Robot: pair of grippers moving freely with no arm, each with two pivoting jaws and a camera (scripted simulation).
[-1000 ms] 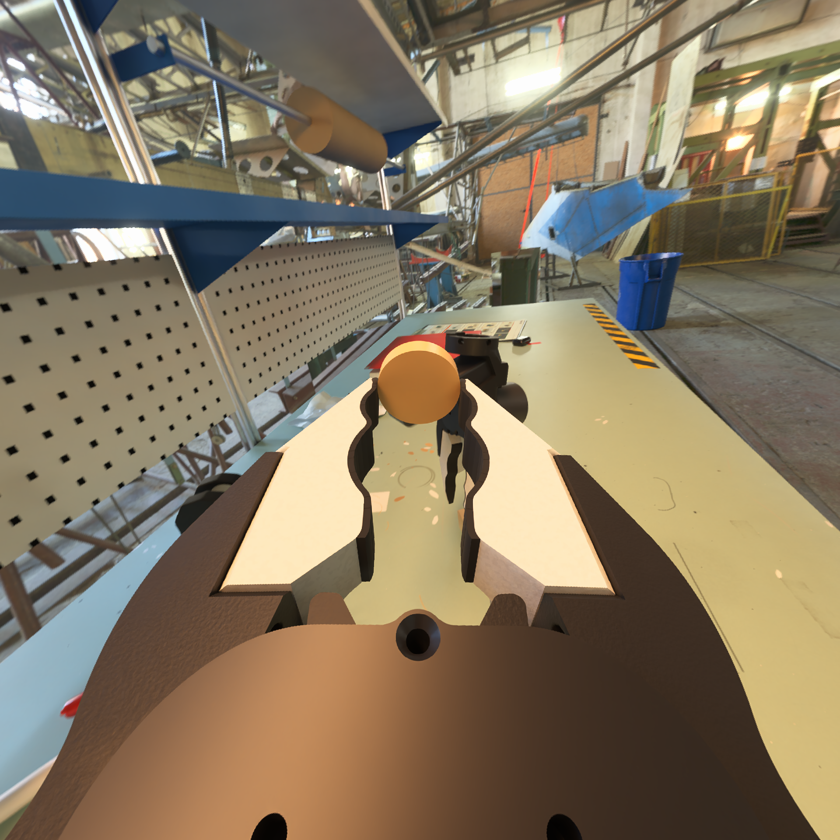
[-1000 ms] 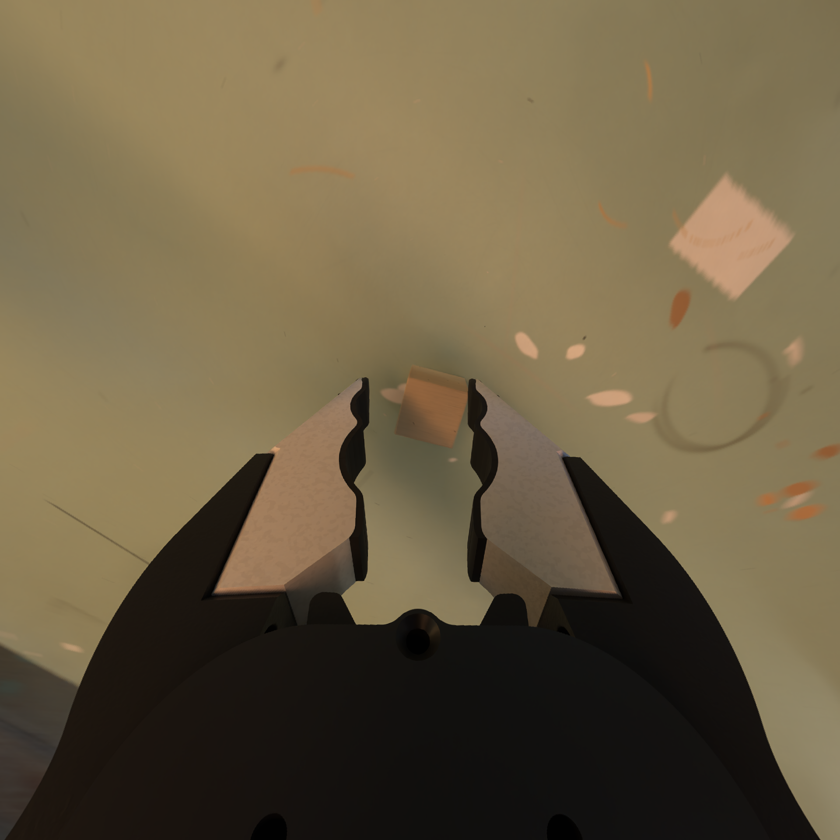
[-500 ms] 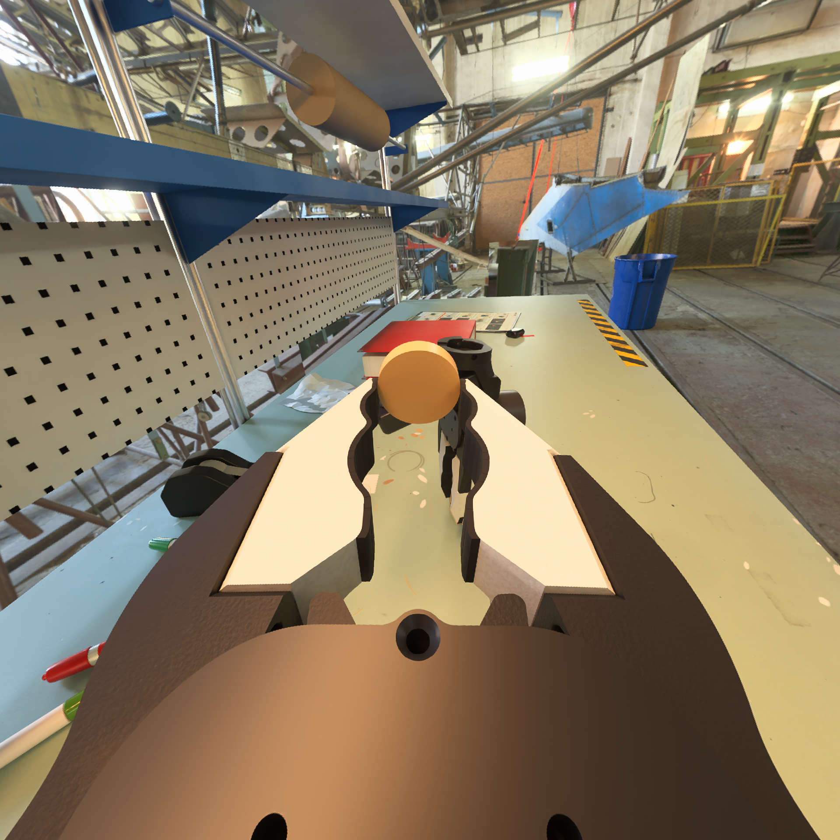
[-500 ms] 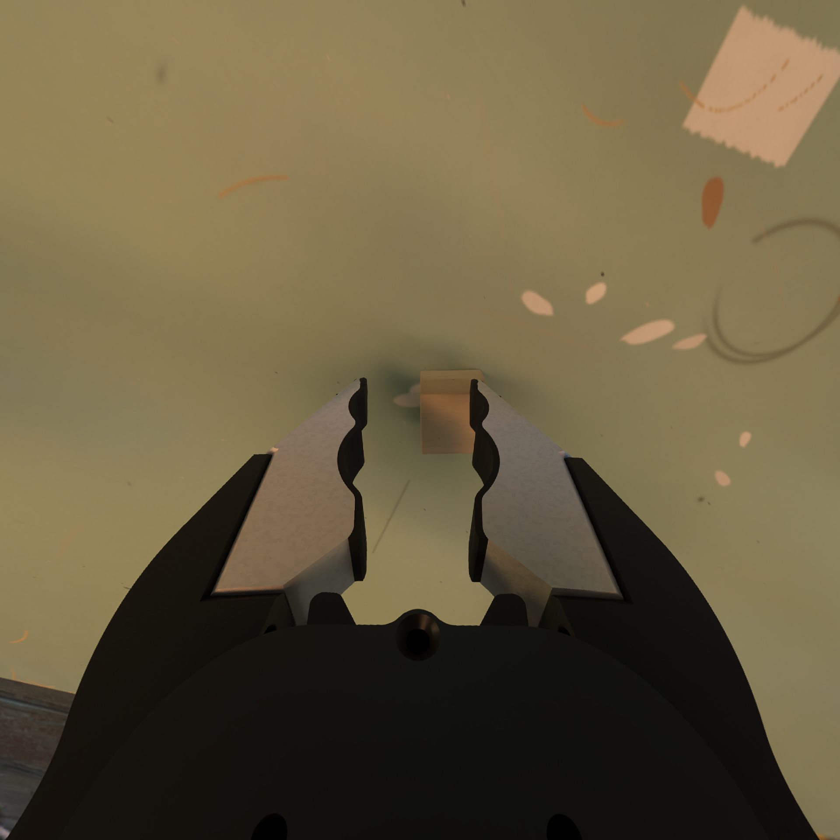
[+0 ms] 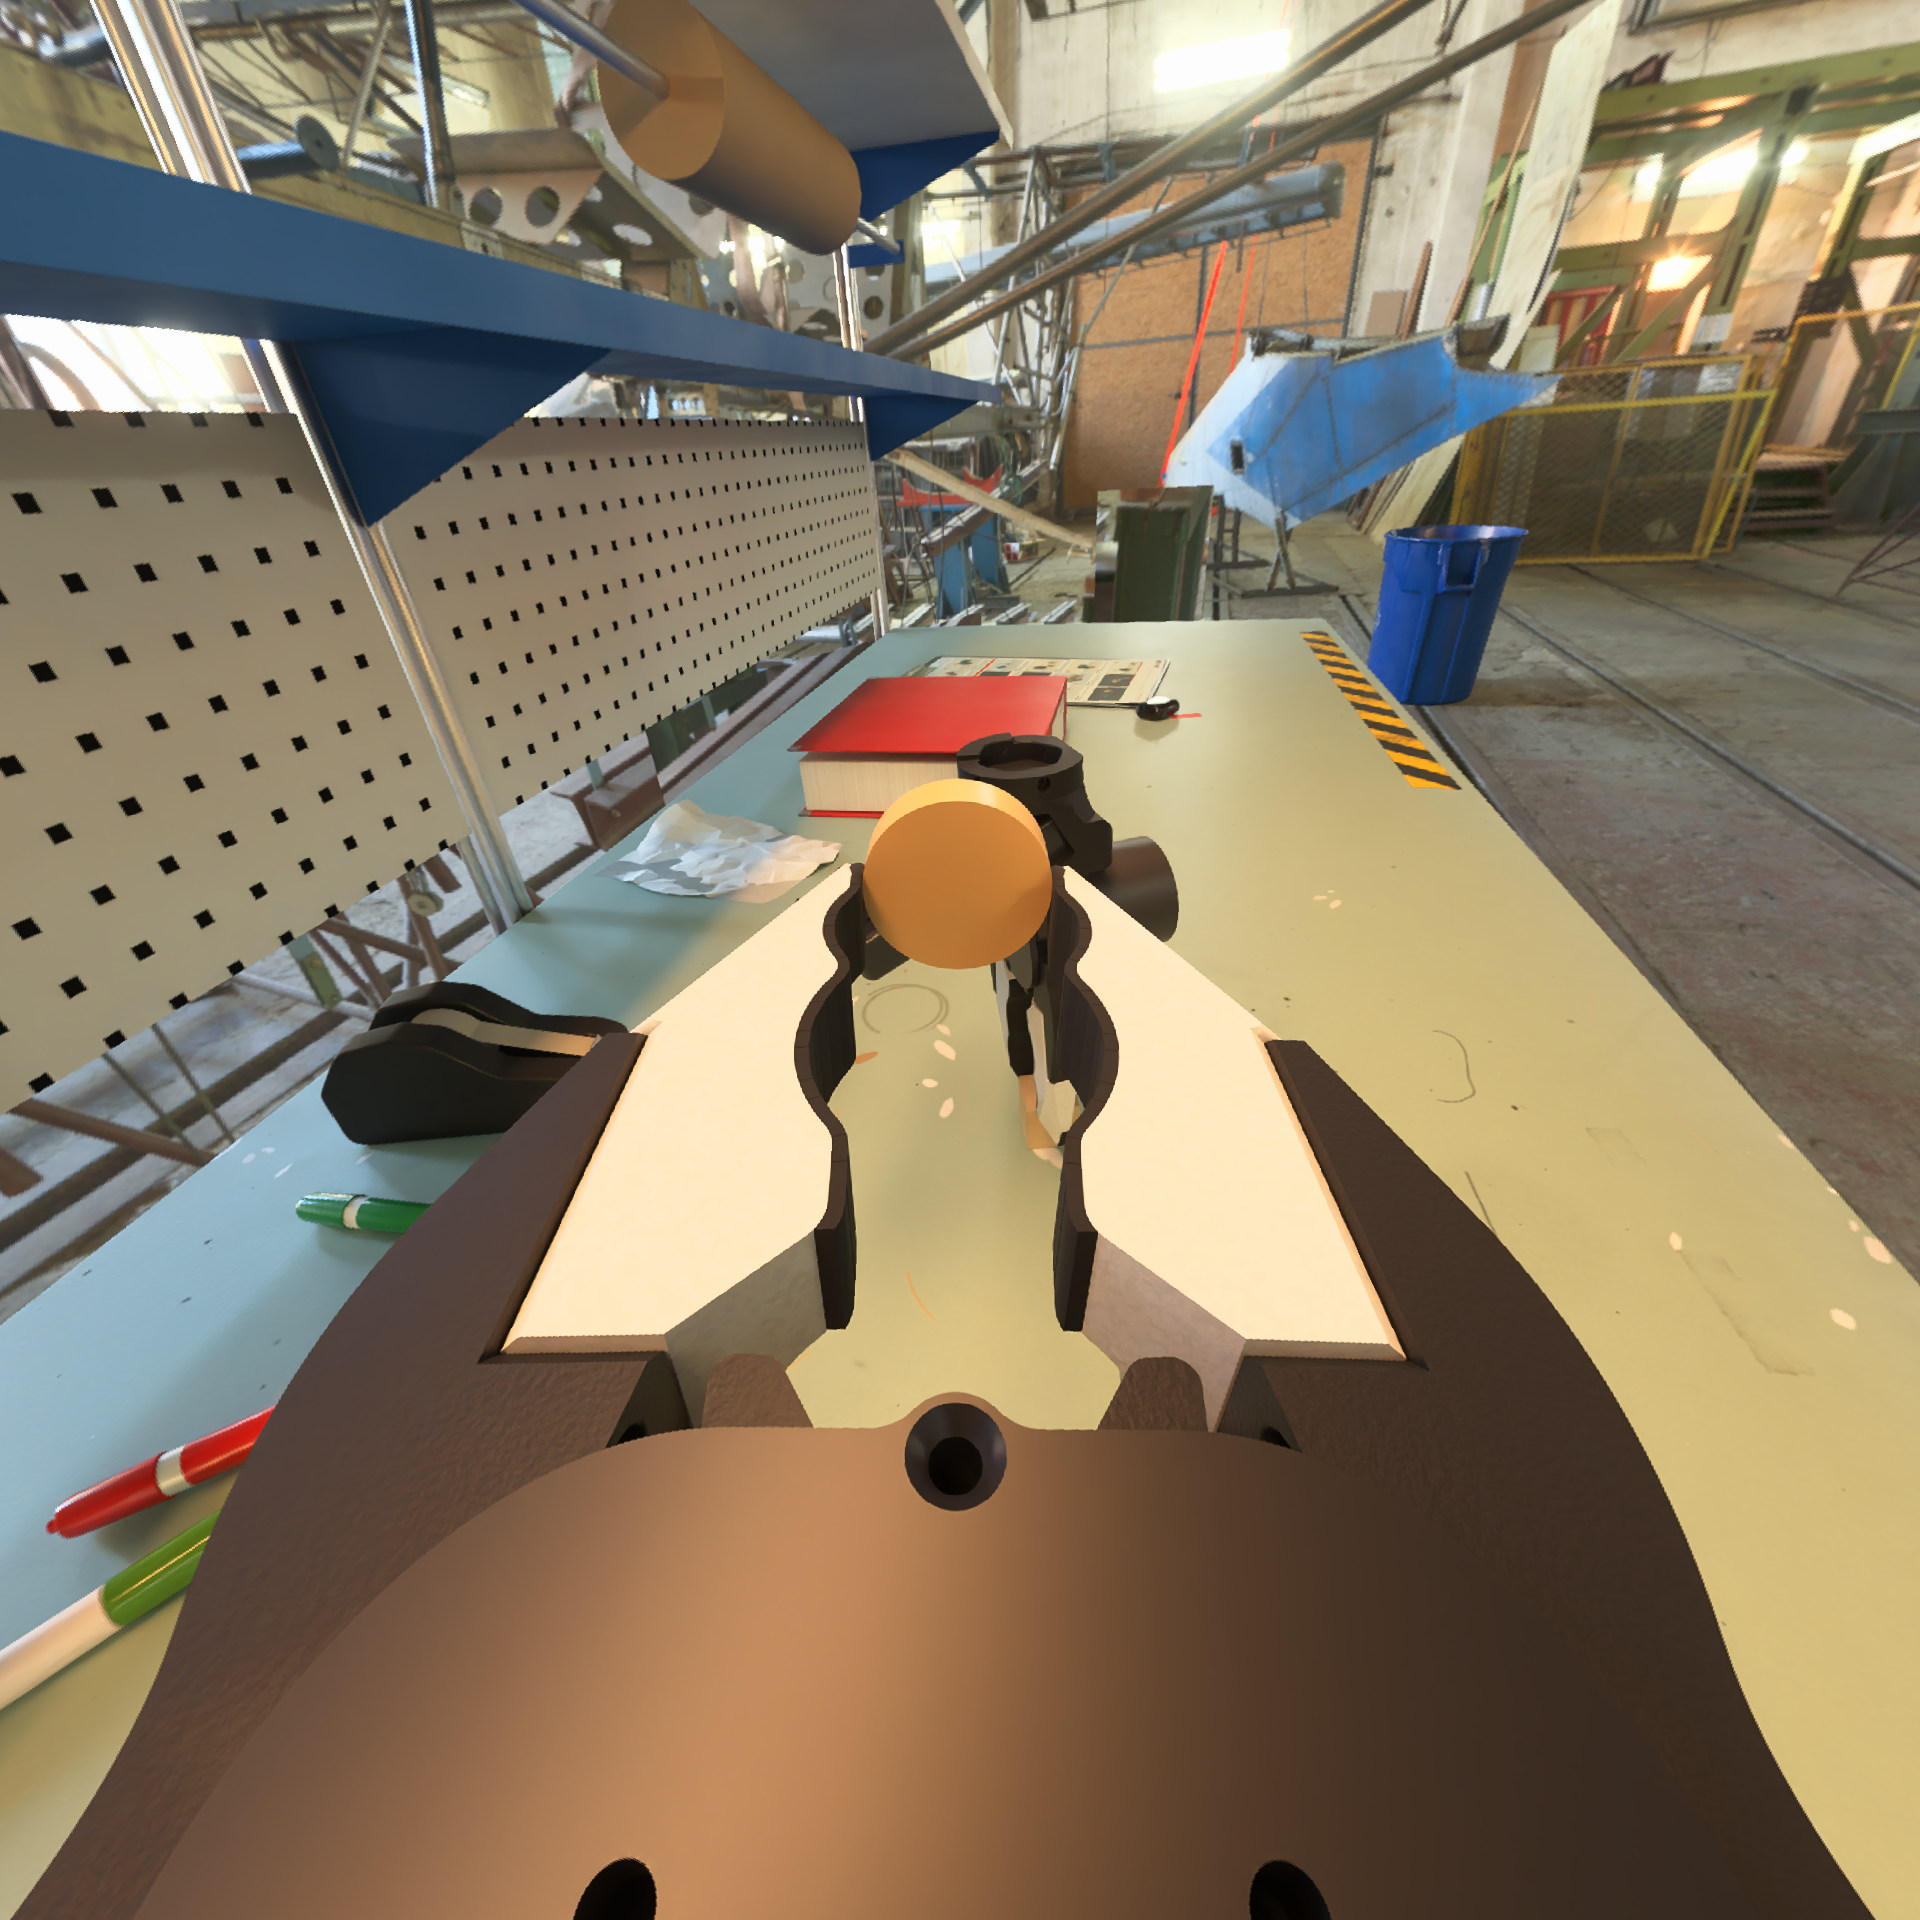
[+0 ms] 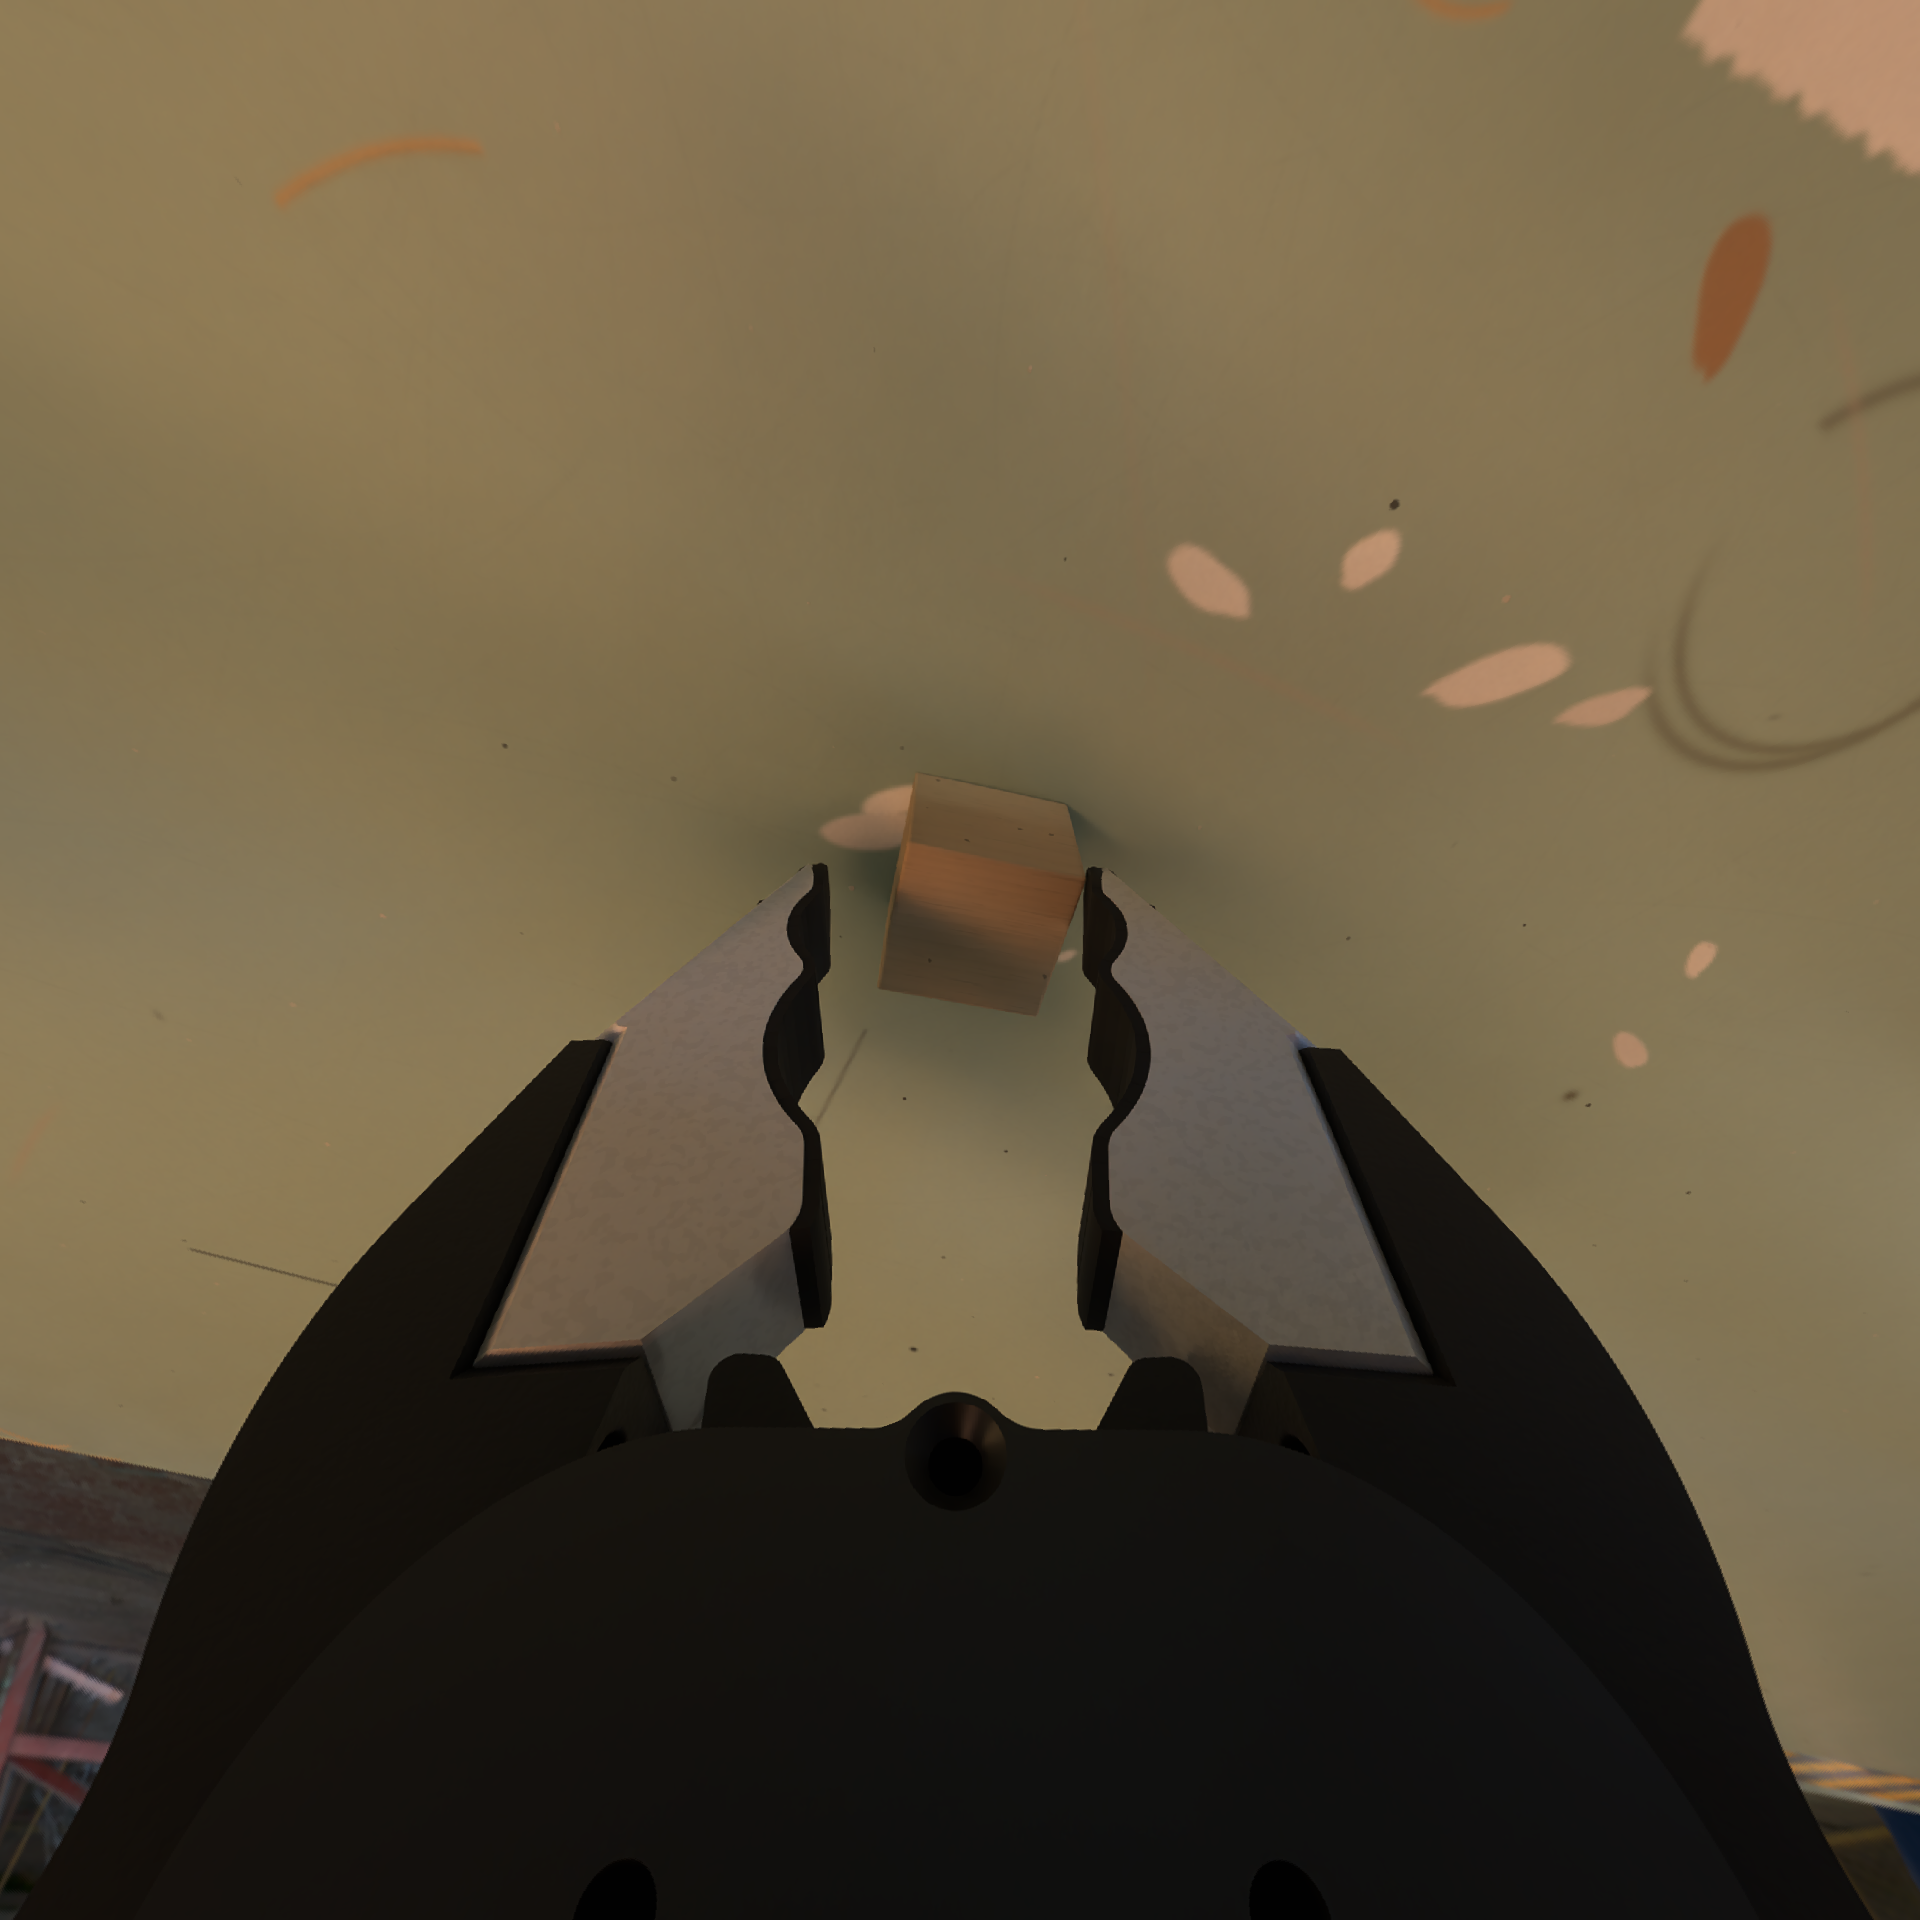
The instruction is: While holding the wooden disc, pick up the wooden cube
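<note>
My left gripper point(image 5: 956, 899) is shut on the round wooden disc point(image 5: 956, 875) and holds it above the green table point(image 5: 1455, 1039), flat face towards the camera. Beyond the disc, the black body of my right gripper point(image 5: 1023, 774) points down at the table. In the right wrist view, my right gripper point(image 6: 954, 899) is open and looks down on the pale wooden cube point(image 6: 982, 904). The cube sits slightly turned between the fingertips. It is close against the right finger point(image 6: 1195, 1091), with a gap to the left finger point(image 6: 707, 1091).
A red book point(image 5: 935, 717), crumpled paper point(image 5: 717, 852), a black tape dispenser point(image 5: 457, 1060) and green point(image 5: 358, 1210) and red point(image 5: 156, 1475) markers lie along the table's left side. A pegboard point(image 5: 623, 582) and blue shelves rise there. The table's right edge carries hazard stripes point(image 5: 1371, 717).
My left gripper has risen and drawn back with the disc; more of the table shows. My right gripper has come closer to the cube, which now lies between its fingertips and looks turned.
</note>
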